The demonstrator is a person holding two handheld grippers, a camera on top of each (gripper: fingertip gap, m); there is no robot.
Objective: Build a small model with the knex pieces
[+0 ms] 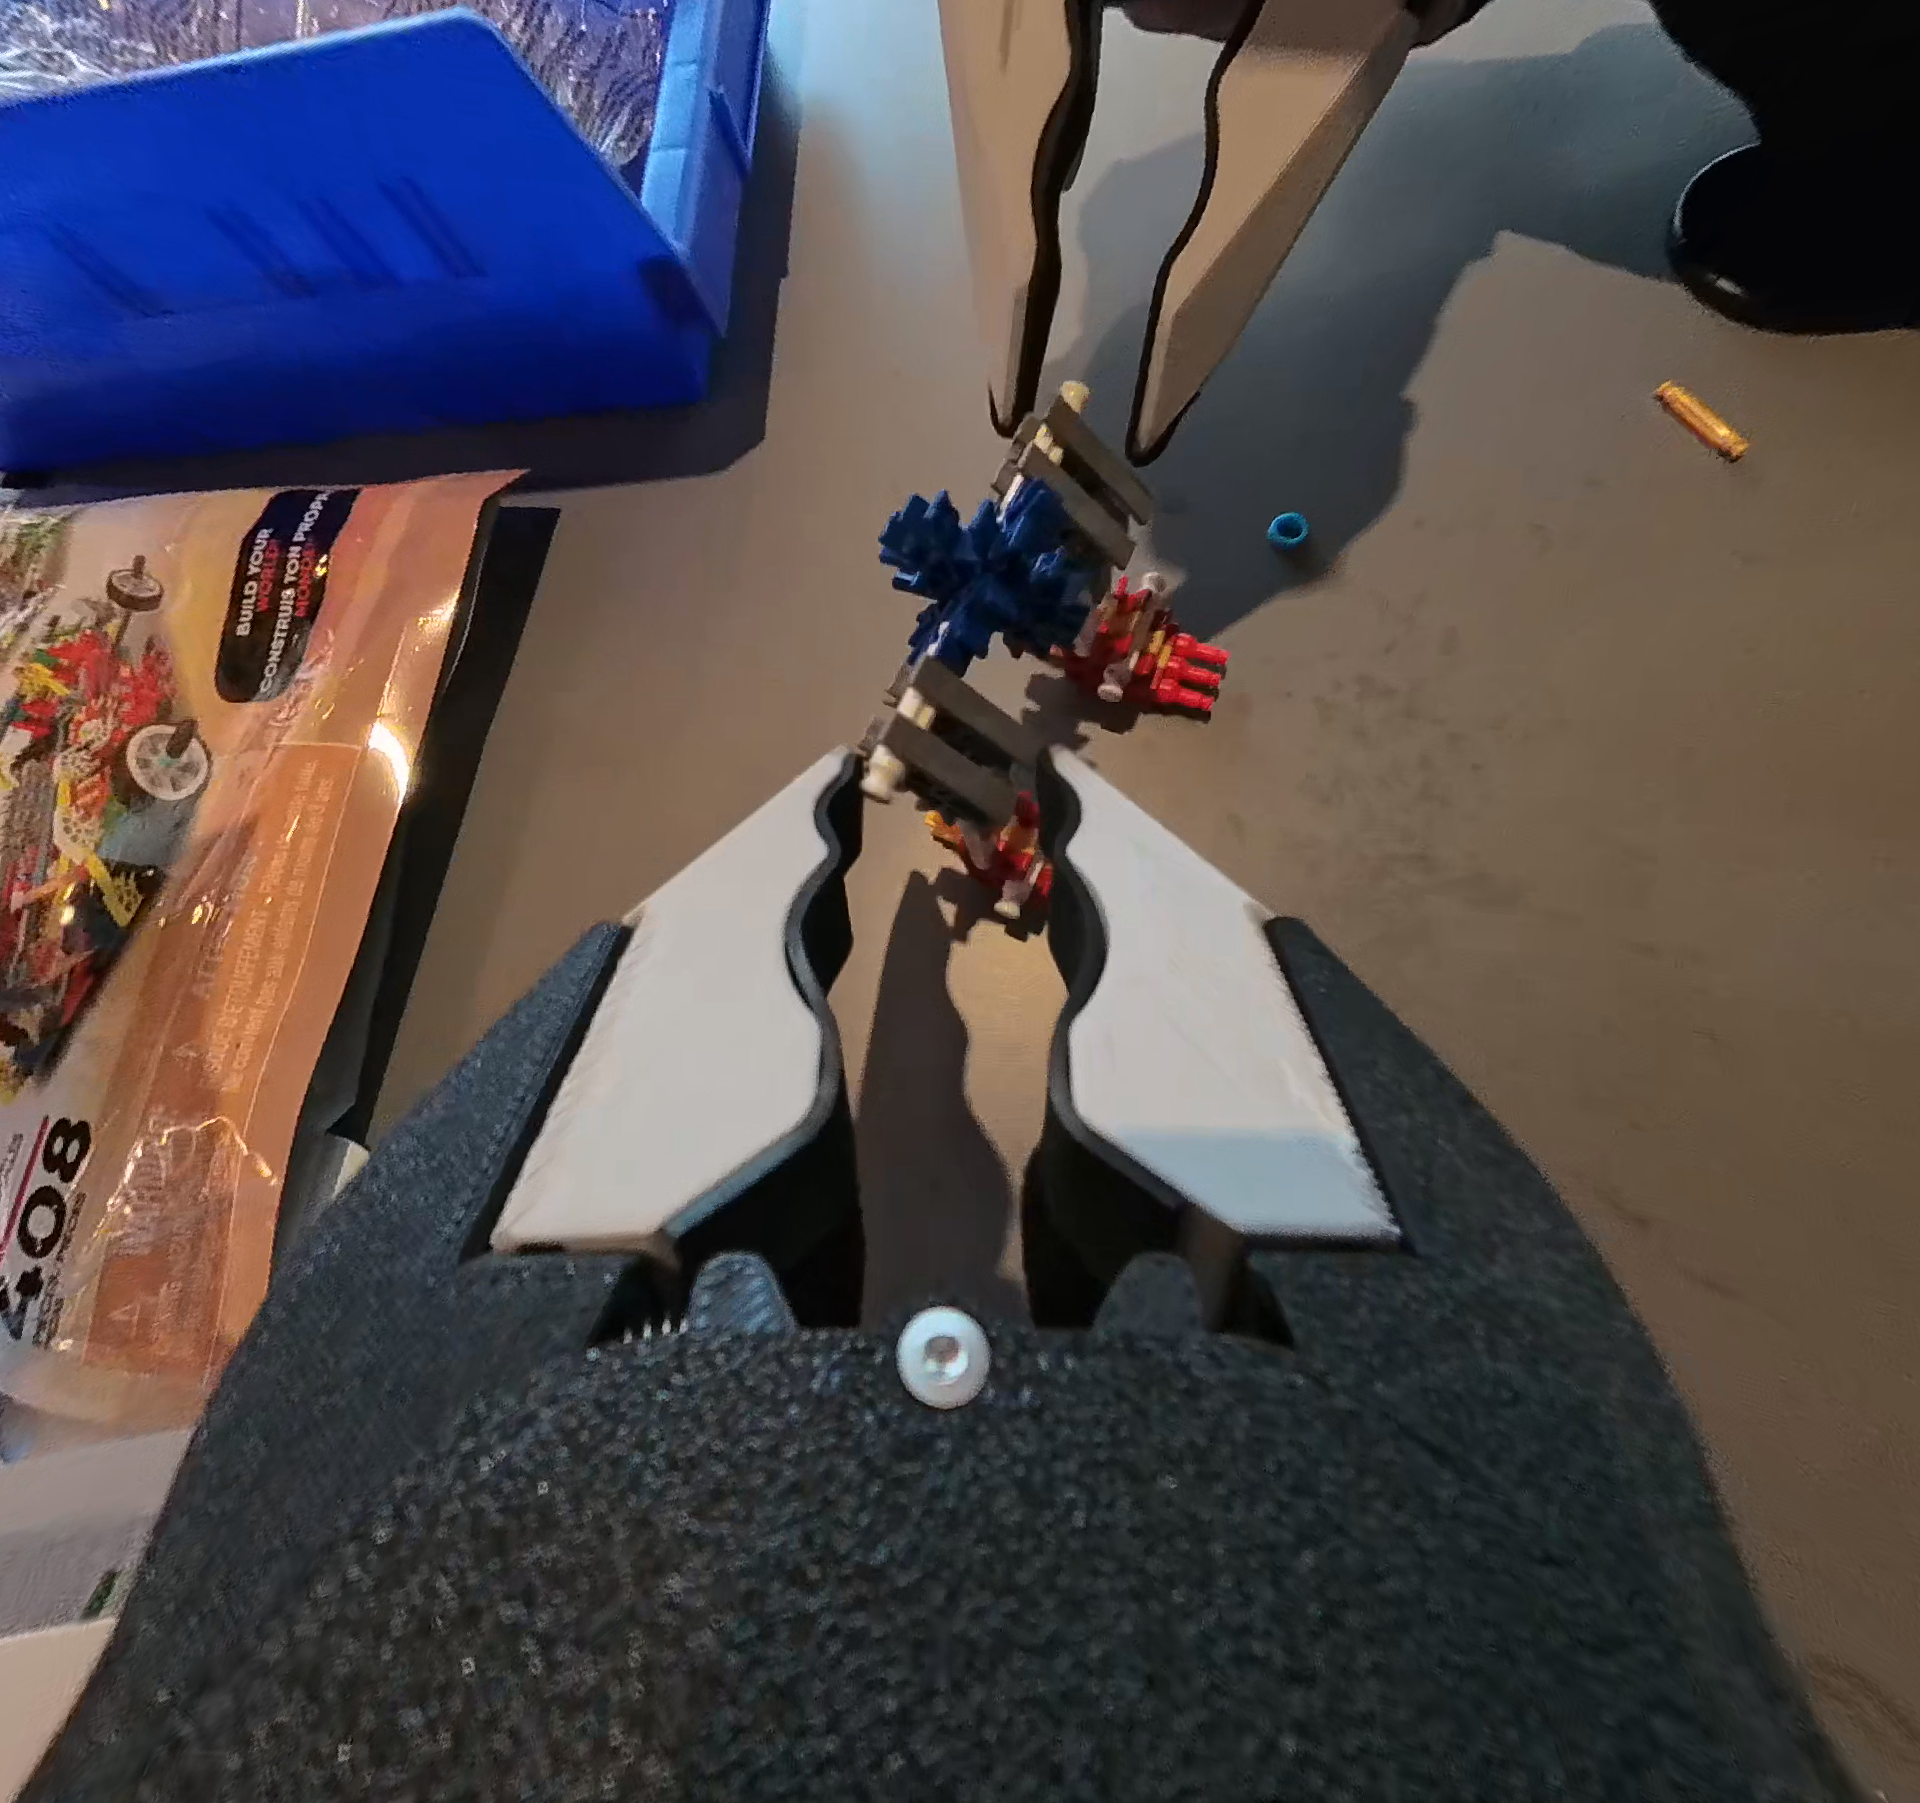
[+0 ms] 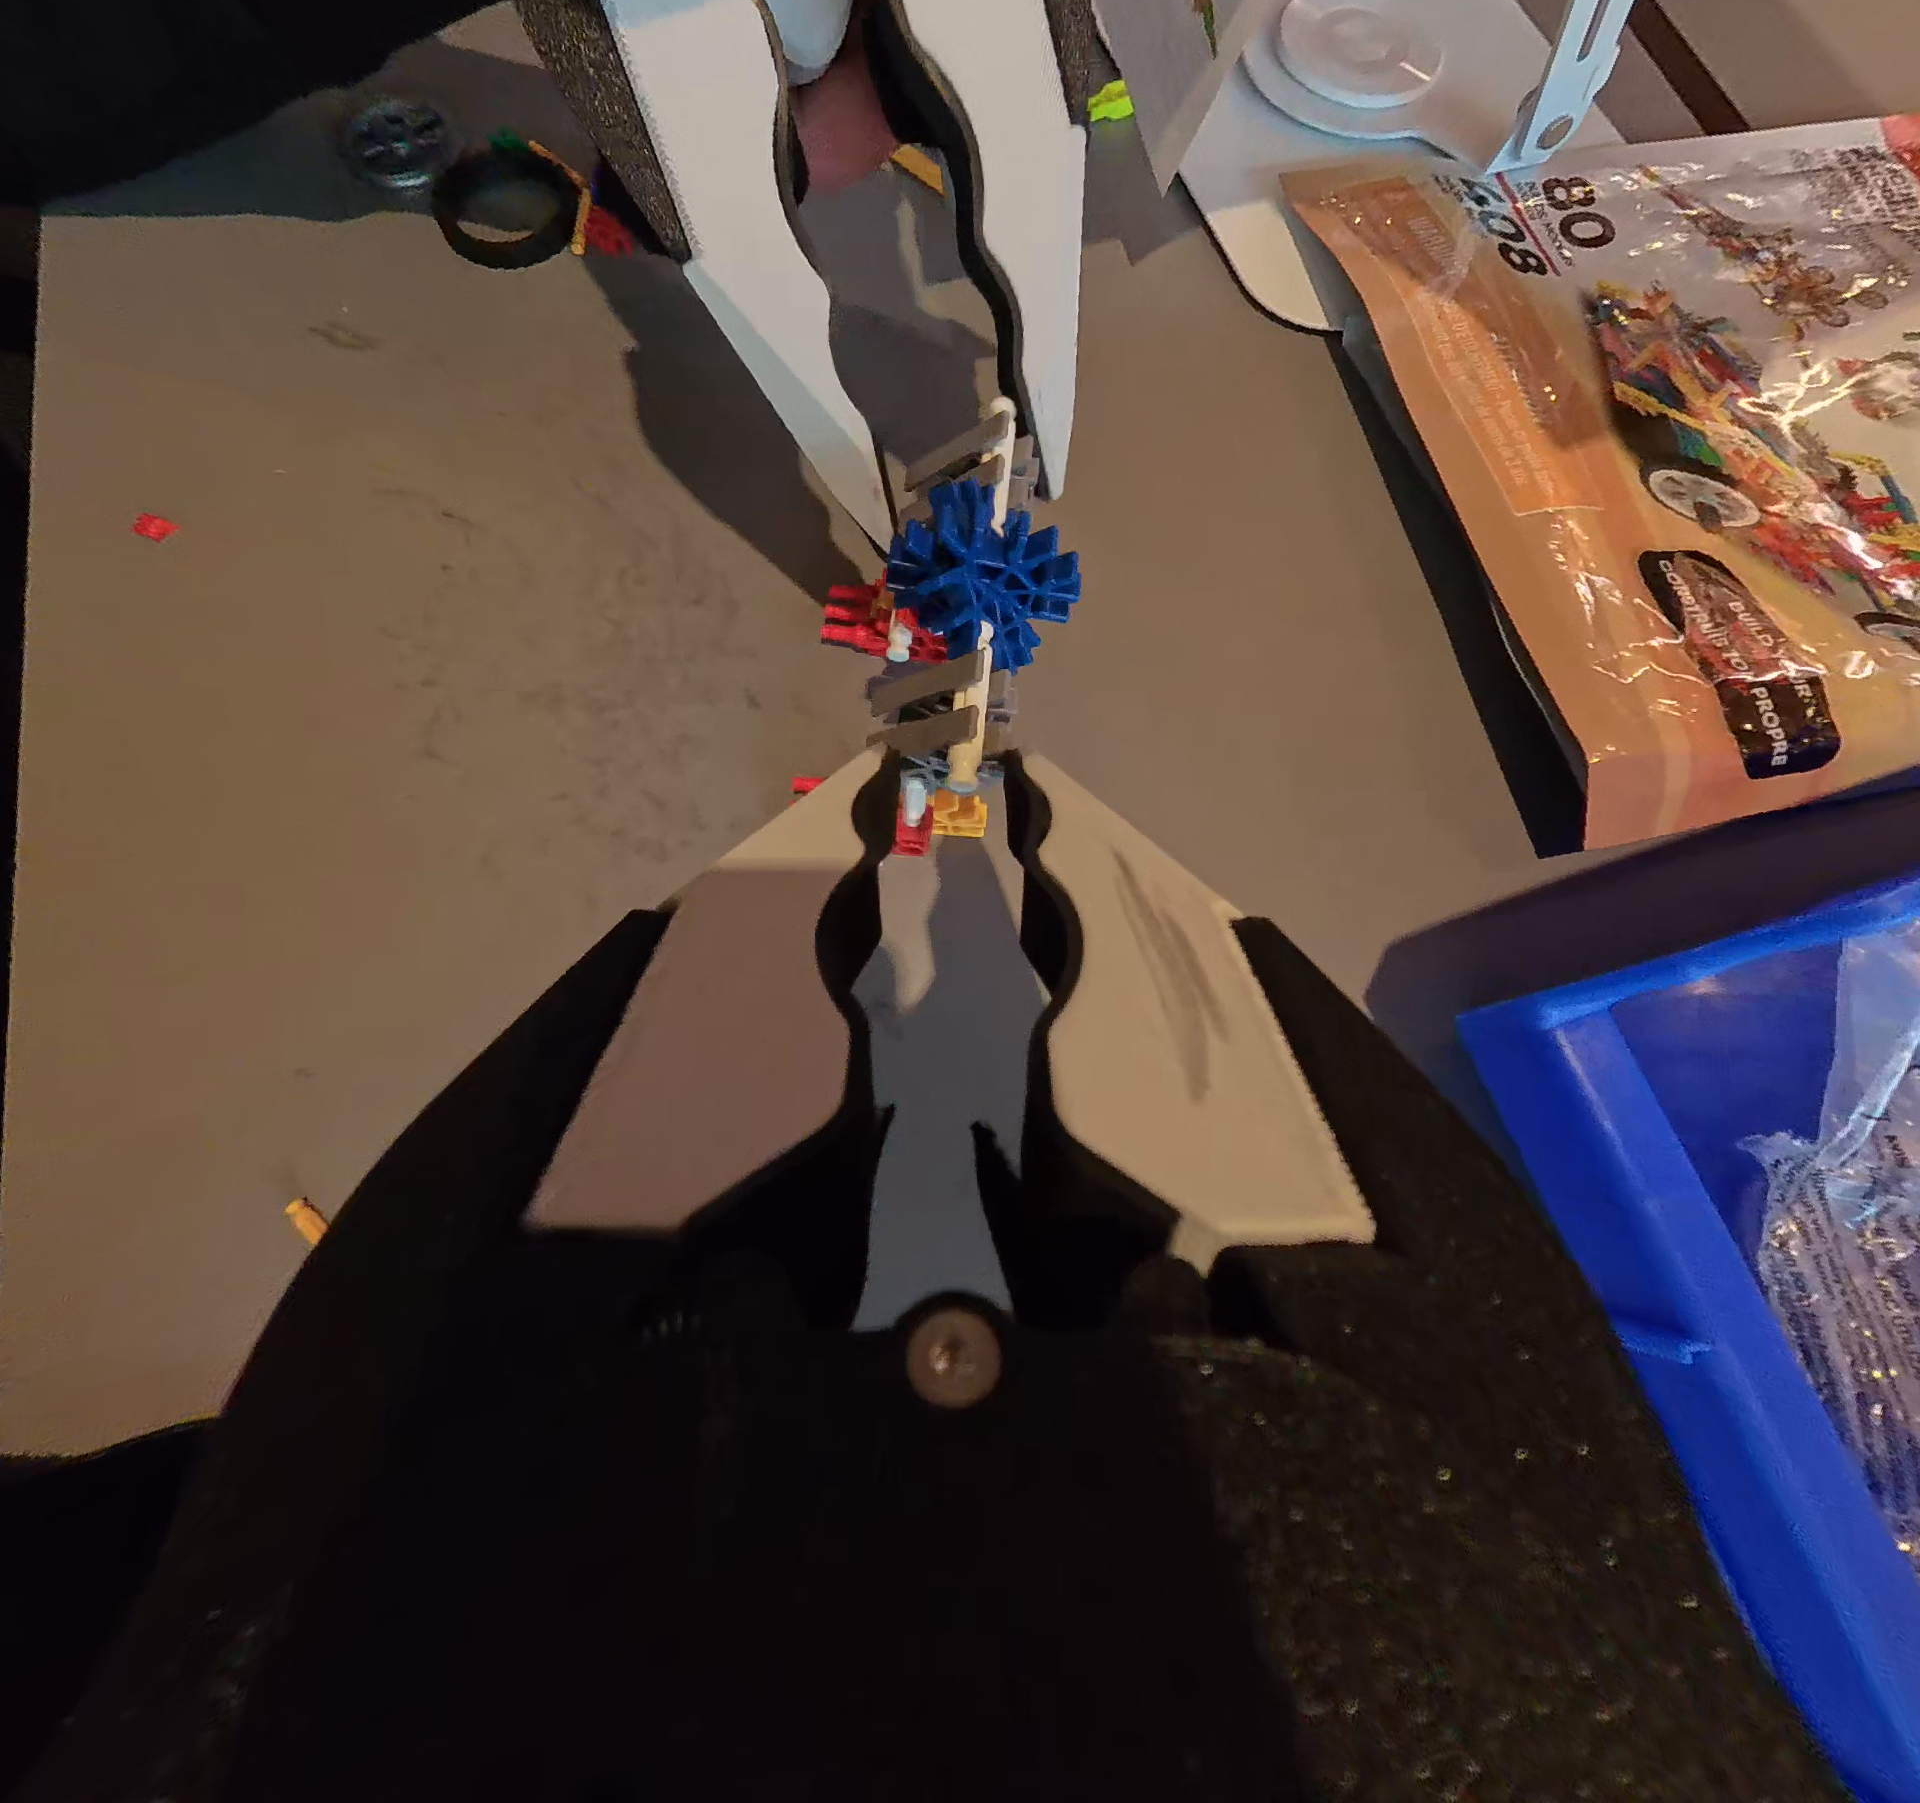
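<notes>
A small construction-toy assembly is held above the grey table between both grippers. It has blue snowflake connectors in the middle, grey connectors on a white rod at each end, and red and yellow pieces hanging off it. My left gripper is shut on the near grey end. My right gripper is shut on the opposite end, where grey, yellow and red pieces sit. Each gripper also shows from above in the other's view: the right in the left wrist view, the left in the right wrist view.
A blue bin with clear plastic bags and a printed toy-kit bag lie beside the work spot. A blue ring, an orange rod, a black tyre, a grey wheel and a red piece lie loose. A white stand stands behind. Spacing between my two grippers at the tips: around 6 centimetres. The right tips stand about 15 centimetres off the orange rod.
</notes>
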